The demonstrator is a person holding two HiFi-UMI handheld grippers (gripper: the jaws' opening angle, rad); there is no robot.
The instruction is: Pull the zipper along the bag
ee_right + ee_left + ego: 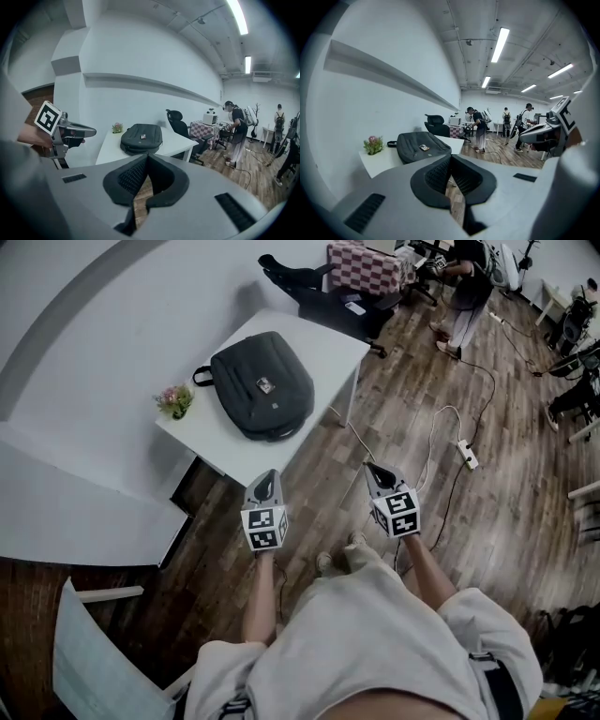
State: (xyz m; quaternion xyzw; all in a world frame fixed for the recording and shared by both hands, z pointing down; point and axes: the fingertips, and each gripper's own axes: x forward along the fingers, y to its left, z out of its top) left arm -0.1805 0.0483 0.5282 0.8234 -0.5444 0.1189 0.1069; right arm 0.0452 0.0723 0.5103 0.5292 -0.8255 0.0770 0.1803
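While both tools hang in the lower centre of the head view, above the wooden floor [422, 427], neither touches anything. Left gripper [270, 476]: jaws closed together, nothing between them. Right gripper [372, 468]: jaws likewise closed together and empty. Dark bag [262, 385]: lying flat on the white table [323, 343] in the upper centre of the frame, well apart from both grippers. Small flowering plant [174, 401]: on the same table, near the bag's left end. Bag's zipper: too small to make out. Another person [464, 287] stands at the upper right, near a checkered chair [364, 266].
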